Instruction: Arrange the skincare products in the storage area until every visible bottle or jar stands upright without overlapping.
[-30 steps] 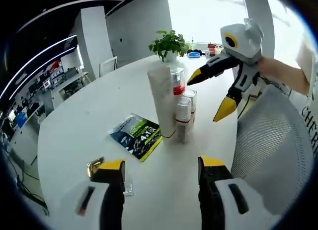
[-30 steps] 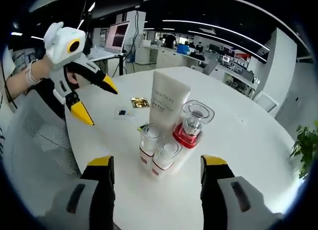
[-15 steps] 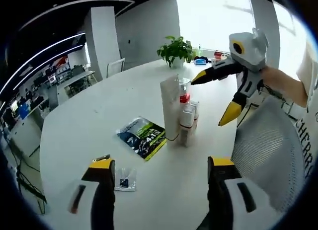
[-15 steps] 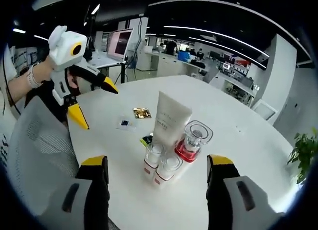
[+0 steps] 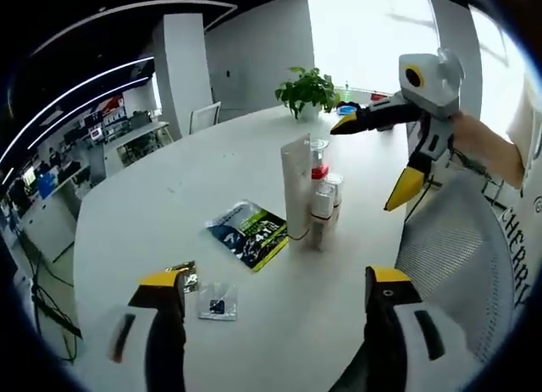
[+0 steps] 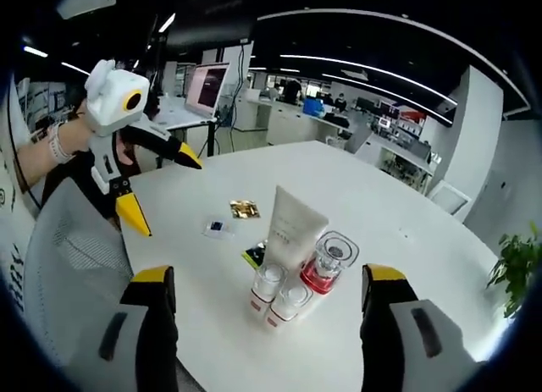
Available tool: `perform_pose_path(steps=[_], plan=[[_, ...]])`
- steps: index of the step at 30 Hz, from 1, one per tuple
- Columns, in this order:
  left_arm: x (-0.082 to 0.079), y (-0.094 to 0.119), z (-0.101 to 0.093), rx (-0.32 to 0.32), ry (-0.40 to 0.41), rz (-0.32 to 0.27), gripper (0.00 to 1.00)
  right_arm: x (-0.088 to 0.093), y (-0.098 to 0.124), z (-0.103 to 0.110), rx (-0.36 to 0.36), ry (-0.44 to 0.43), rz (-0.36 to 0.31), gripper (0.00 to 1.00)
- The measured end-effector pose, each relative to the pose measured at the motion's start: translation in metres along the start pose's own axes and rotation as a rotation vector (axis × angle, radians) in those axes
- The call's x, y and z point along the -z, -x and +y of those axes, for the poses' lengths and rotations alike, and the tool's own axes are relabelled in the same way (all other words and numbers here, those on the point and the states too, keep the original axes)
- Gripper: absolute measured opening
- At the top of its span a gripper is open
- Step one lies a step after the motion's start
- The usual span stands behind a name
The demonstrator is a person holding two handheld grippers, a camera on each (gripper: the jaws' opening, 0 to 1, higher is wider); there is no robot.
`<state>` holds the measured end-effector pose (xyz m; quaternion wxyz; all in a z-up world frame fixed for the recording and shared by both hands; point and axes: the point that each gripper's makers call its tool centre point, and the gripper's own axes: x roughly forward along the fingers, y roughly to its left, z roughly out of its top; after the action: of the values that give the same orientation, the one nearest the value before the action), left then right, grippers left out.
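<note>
Left gripper view: my left gripper (image 5: 275, 295) is wide open and empty. Well ahead of it on the white table (image 5: 144, 223) stand a tube (image 5: 297, 187), a red-collared bottle (image 5: 318, 157) and two small bottles (image 5: 323, 207), all upright and bunched together. A leaflet (image 5: 248, 233) lies beside them; I cannot read its print. My right gripper (image 5: 398, 151) hangs open past them.

Right gripper view: my right gripper (image 6: 267, 289) is wide open, holding nothing, with the cluster straight ahead. The tube's lettering is too small to read.
</note>
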<state>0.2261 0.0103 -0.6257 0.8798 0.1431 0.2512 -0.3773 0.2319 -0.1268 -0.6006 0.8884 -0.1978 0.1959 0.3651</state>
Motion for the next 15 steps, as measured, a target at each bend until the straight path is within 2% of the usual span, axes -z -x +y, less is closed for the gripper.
perform_pose_path(steps=[3, 10, 15], plan=[[0.001, 0.006, 0.000, -0.002, 0.005, -0.005, 0.86, -0.002, 0.000, 0.001, -0.001, -0.005, -0.006, 0.94], [0.003, 0.005, 0.001, 0.000, 0.012, 0.004, 0.93, -0.006, 0.001, 0.004, -0.001, -0.002, -0.017, 1.00], [0.004, 0.011, 0.002, 0.000, 0.017, 0.000, 0.96, -0.008, 0.002, 0.004, -0.001, -0.002, -0.022, 0.99]])
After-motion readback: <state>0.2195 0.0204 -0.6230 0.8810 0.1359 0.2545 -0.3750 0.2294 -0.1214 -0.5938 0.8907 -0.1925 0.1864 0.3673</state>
